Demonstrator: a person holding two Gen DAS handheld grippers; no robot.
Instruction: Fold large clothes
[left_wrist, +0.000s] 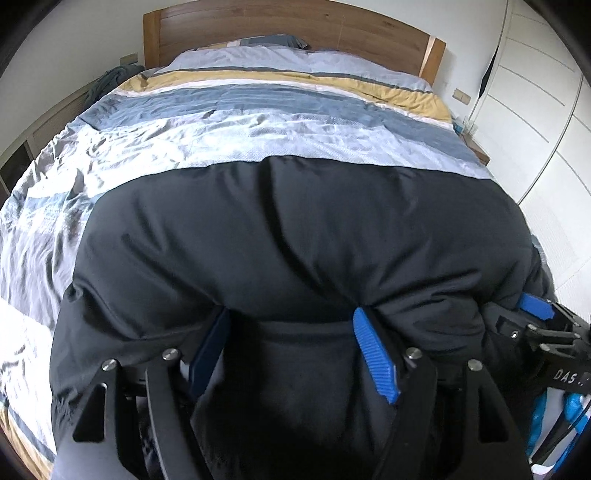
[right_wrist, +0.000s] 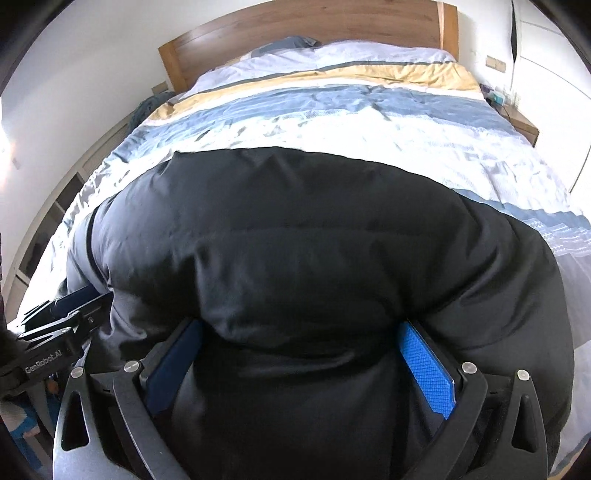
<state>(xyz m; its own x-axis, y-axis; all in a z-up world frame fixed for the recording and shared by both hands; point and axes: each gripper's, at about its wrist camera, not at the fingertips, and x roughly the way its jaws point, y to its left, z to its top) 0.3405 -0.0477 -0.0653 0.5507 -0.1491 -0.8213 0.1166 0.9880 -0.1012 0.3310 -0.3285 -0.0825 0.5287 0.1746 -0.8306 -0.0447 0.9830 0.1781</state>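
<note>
While both grippers' jaws pinch its near edge at lower frame, the puffy black padded jacket (left_wrist: 280, 236) looks soft, bulky, slippery.

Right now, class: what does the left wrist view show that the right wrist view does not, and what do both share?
Only the left wrist view: the right gripper at its right edge, beside the white wardrobe doors. Only the right wrist view: the left gripper at its left edge. Both: jaws spread around the bulky black jacket on the striped duvet, with the wooden headboard behind.
</note>
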